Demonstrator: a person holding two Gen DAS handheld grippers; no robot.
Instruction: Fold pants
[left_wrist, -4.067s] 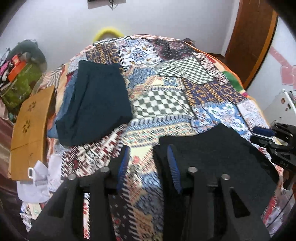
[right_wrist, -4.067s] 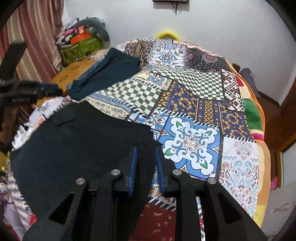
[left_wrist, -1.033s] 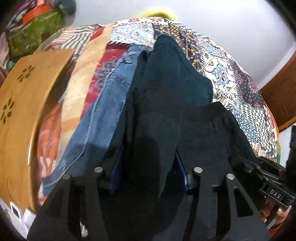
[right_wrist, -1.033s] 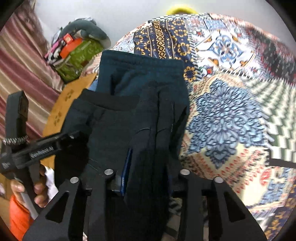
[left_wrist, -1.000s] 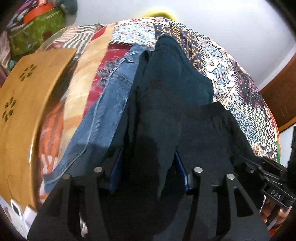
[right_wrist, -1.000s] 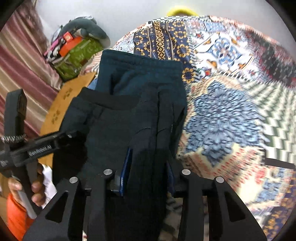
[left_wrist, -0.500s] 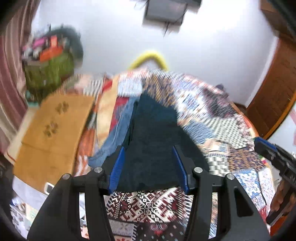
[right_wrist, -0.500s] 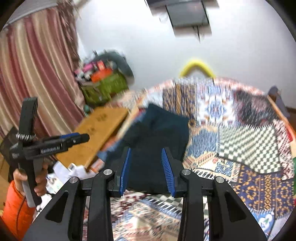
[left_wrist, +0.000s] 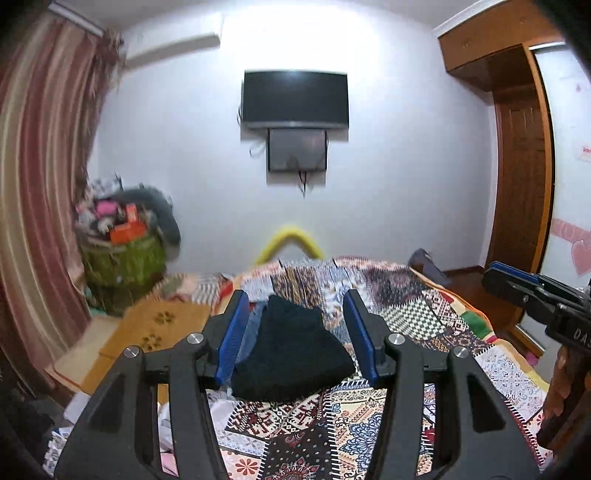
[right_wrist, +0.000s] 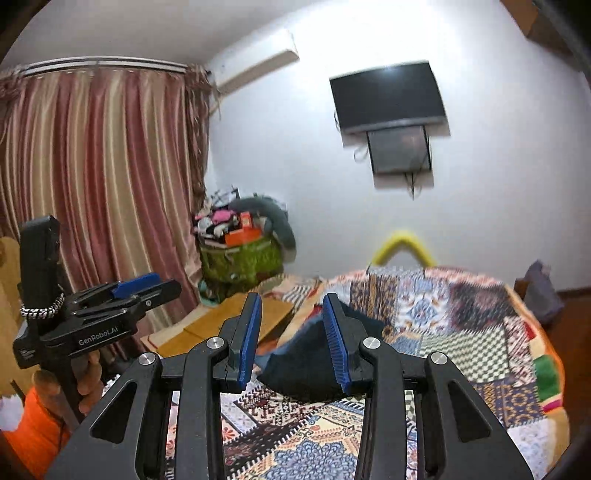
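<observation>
The folded dark pants (left_wrist: 291, 354) lie on top of a stack of folded clothes on the left side of the patchwork bedspread (left_wrist: 424, 317); they also show in the right wrist view (right_wrist: 314, 362). A blue denim piece (left_wrist: 253, 328) sticks out under them. My left gripper (left_wrist: 297, 339) is open and empty, held well back above the bed. My right gripper (right_wrist: 293, 339) is open and empty too, also raised and away from the stack. The left gripper shows at the left of the right wrist view (right_wrist: 122, 291).
A wooden board (left_wrist: 147, 332) lies left of the bed. A green basket (left_wrist: 122, 266) full of things stands by the striped curtain (right_wrist: 99, 184). A TV (left_wrist: 295, 98) hangs on the far wall. A wooden door (left_wrist: 517, 184) is on the right.
Both grippers let go of the dark pants on the stack, opened, and pulled back and up. The views now look level across the room.
</observation>
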